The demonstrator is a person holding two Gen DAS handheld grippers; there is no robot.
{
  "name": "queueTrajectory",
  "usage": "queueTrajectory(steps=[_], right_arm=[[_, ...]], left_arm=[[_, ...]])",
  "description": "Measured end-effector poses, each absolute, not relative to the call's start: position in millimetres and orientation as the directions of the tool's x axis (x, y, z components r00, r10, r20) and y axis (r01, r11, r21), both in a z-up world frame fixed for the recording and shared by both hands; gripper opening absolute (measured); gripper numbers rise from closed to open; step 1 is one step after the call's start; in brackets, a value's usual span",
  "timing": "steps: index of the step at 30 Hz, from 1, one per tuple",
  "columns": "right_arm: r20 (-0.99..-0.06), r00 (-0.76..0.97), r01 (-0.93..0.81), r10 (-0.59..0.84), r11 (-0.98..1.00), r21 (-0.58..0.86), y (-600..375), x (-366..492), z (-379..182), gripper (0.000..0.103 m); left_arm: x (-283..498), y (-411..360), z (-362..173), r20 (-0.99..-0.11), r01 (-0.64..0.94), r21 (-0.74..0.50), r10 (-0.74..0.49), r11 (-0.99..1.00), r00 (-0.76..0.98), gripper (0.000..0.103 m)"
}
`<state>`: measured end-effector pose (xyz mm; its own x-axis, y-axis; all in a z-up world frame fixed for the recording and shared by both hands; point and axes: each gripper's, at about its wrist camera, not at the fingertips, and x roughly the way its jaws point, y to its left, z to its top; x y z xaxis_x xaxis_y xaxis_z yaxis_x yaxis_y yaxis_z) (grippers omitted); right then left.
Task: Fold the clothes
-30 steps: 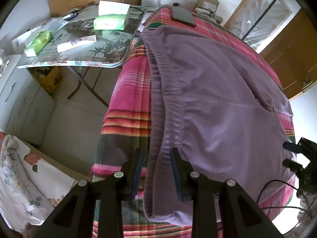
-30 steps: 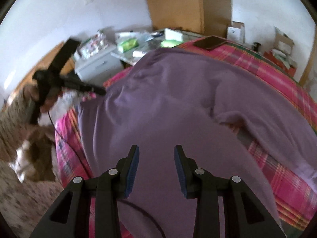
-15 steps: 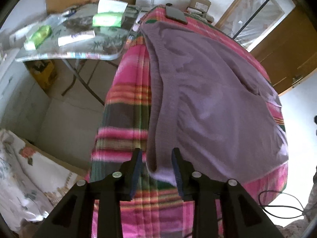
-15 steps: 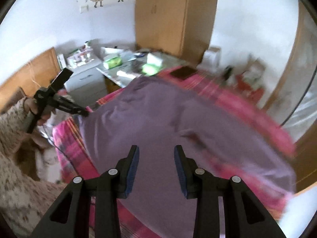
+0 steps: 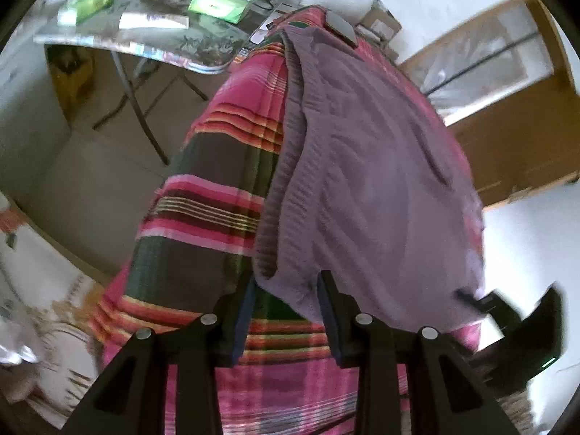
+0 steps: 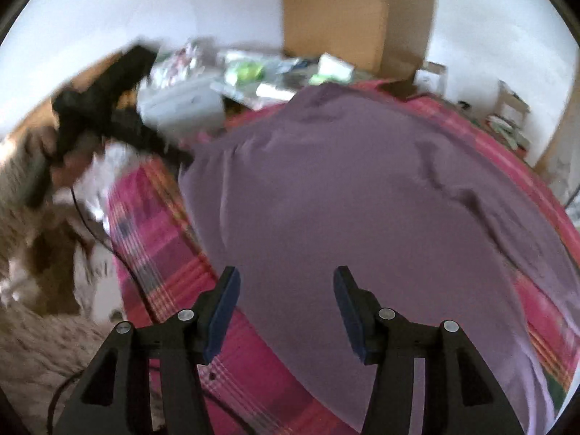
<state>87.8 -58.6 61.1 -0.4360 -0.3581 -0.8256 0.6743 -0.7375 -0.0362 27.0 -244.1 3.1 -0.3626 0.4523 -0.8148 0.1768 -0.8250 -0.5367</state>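
A purple knit sweater (image 5: 380, 181) lies spread over a bed with a pink plaid blanket (image 5: 217, 217). My left gripper (image 5: 286, 286) points down at the sweater's near ribbed corner. That corner lies loosely between its jaws, which are opening. In the right wrist view the sweater (image 6: 362, 199) fills the middle. My right gripper (image 6: 286, 275) hovers over its near edge, jaws opening wide with nothing pressed between them. The left gripper (image 6: 119, 108), in a person's hand, reaches the sweater's far left corner there. The right gripper (image 5: 507, 311) shows blurred at the sweater's right edge.
A dark phone (image 5: 340, 29) lies on the bed's far end. A folding table (image 5: 145, 47) with green packs stands beyond the bed's left side. A wooden wardrobe (image 6: 355, 18) and a white drawer unit (image 6: 181, 105) stand behind. A black cable (image 6: 83, 217) hangs by the bed.
My left gripper drew back along the hem to the sweater's near corner and its jaws widened. My right gripper swung up, came back down over the sweater and opened wider.
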Motion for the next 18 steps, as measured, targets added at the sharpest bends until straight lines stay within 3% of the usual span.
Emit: queueTrajectory(steps=[6, 8, 11, 18], right_arm=[[-0.834, -0.411, 0.713, -0.368, -0.7, -0.043, -80, 88, 37, 0.056], [-0.842, -0.403, 0.714, -0.358, -0.699, -0.045, -84, 87, 32, 0.056], [-0.824, -0.44, 0.729, -0.357, -0.678, -0.095, -92, 93, 32, 0.056], [-0.797, -0.498, 0.73, -0.342, -0.662, -0.172, -98, 101, 32, 0.056]], left_arm=[[27, -253, -3, -0.779, 0.265, -0.604, 0.486, -0.752, -0.396, 0.036], [26, -255, -4, -0.772, 0.283, -0.615, 0.489, -0.736, -0.406, 0.018], [26, -259, -6, -0.755, 0.289, -0.636, 0.497, -0.716, -0.427, 0.012], [30, -272, -1, -0.702, 0.293, -0.695, 0.531, -0.656, -0.475, 0.01]])
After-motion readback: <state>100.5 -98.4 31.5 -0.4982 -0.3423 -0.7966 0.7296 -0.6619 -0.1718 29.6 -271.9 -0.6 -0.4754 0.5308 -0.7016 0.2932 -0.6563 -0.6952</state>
